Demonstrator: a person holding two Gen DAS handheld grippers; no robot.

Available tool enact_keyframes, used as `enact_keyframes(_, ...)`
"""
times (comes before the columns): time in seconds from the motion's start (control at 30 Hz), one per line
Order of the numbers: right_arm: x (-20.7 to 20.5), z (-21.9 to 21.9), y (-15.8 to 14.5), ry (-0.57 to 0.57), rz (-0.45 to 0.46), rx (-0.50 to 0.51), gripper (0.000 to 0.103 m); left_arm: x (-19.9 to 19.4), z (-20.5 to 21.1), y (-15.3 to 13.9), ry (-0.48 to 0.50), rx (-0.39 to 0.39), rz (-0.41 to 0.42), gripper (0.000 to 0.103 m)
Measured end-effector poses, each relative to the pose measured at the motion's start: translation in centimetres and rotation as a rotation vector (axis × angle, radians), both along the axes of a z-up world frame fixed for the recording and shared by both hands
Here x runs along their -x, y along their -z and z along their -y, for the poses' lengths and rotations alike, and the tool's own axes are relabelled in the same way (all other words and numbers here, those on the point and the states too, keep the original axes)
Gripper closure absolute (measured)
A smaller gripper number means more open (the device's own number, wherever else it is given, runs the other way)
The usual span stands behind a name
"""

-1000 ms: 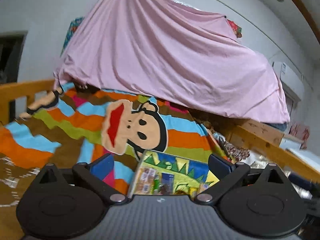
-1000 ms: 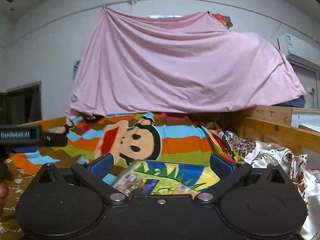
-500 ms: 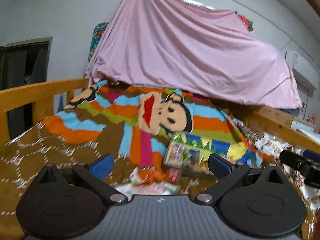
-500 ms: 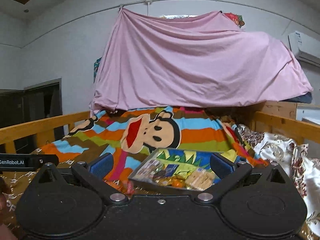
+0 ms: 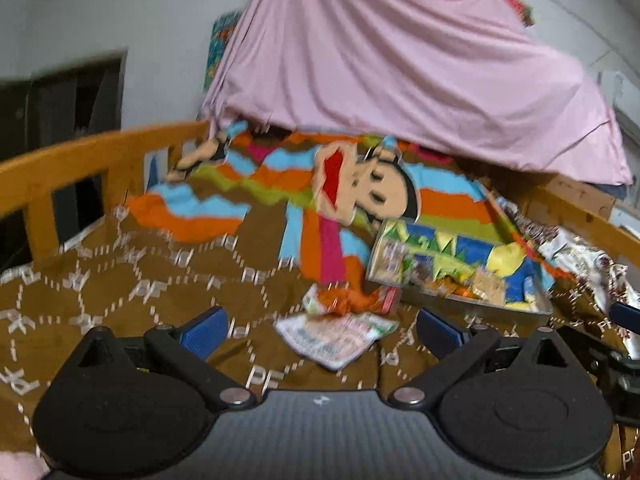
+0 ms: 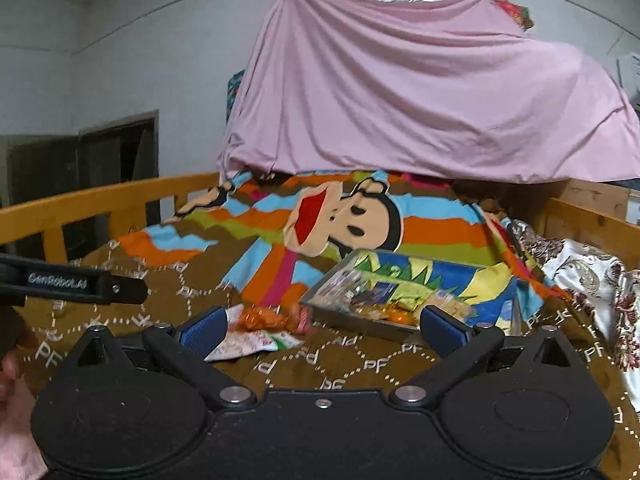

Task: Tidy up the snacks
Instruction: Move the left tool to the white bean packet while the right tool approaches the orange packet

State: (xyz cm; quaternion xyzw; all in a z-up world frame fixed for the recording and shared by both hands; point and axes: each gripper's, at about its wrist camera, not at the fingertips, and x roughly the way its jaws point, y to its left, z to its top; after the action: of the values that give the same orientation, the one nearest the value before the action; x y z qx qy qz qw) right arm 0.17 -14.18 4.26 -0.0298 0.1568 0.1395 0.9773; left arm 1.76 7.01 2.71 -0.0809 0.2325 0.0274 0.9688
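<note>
left black two-finger gripper with blue pads: spread wide, nothing between the fingers, held above the brown quilt with white "pf" lettering. right black two-finger gripper with blue pads: also spread wide and empty, held low over the same quilt.

task items, left wrist view: flat white snack packet with pink and green print on the quilt, framed between the left fingers; crumpled orange snack wrapper just behind, touching it. shallow grey metal tray with bright cartoon lining to the right of both, near but apart from the white packet, tilted on the bedding, loaded with several small snack packs, too blurred to identify.

right wrist view: white packet and orange wrapper just beyond the left finger pad; tray centre-right, contents piled toward its near edge.

surroundings: striped multicolour blanket with cartoon monkey face behind the tray; pink sheet draped above; wooden bed rail along the left side; side of the left gripper at the left edge of the right view.
</note>
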Motion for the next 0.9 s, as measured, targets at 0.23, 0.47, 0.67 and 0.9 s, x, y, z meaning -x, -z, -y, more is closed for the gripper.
enact_keyframes(0.23,-0.8,-1.0,1.2,-0.017,-0.048,0.047,0.001,-1.7,-1.9,1.5,-0.019,0.097,-0.120,0.001)
enact_keyframes(0.47,-2.2,-1.4,2.0,-0.007,-0.105,0.096,0.001,-3.9,-2.9,2.8,-0.004,0.183,-0.251,0.001)
enact_keyframes(0.67,-6.2,-1.8,2.7,-0.076,-0.202,0.176,0.001,-6.0,-2.5,2.4,0.068,0.123,-0.261,0.001)
enact_keyframes(0.9,-10.5,-2.7,4.4,-0.132,-0.129,0.298,0.001,-10.1,-2.2,2.9,0.130,0.030,-0.266,0.001)
